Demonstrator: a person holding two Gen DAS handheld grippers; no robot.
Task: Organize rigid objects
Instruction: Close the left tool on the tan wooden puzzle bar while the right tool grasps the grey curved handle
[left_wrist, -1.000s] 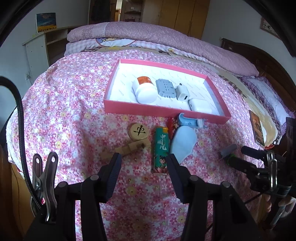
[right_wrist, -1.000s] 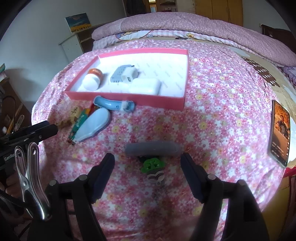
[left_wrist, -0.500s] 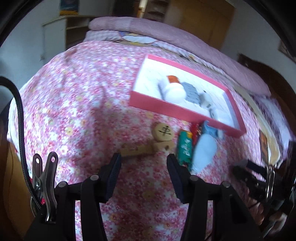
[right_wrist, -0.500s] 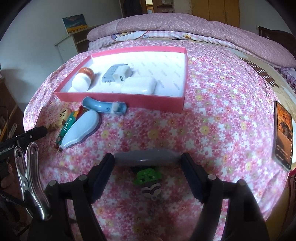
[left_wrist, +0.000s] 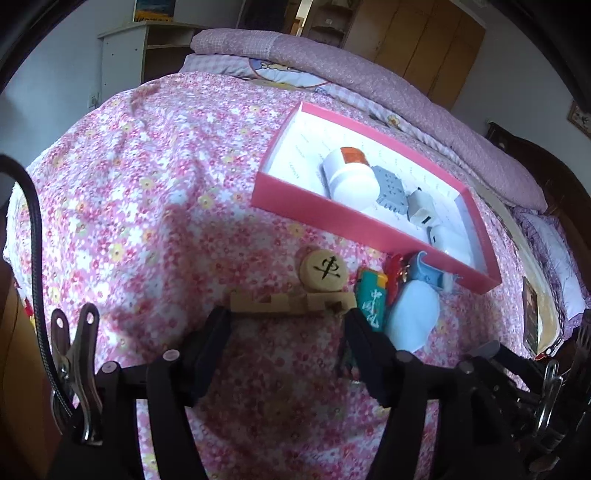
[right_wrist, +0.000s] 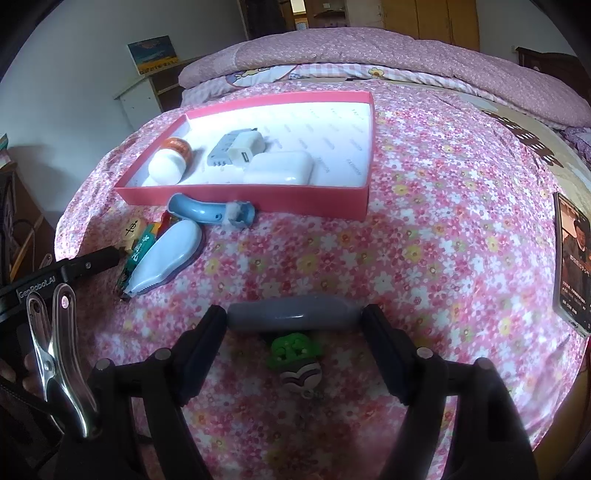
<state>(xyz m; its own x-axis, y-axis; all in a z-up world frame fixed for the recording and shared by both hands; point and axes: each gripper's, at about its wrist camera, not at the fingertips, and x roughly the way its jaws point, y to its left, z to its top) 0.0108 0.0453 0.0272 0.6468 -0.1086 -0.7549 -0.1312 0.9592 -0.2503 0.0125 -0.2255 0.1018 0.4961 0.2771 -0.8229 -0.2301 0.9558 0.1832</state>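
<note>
Left wrist: pink tray (left_wrist: 354, 225) holds four items; both hand-held grippers apart

"GenRobot.AI" in white on my left gripper's (right_wrist: 86, 263) black finger, black Chinese character on the round wooden chess piece (left_wrist: 323, 268) just left of the green lighter (left_wrist: 372, 299), white characters "中国" down that lighter, faint grey "FASHION" repeated across the pink tray (right_wrist: 354, 201) floor
</note>
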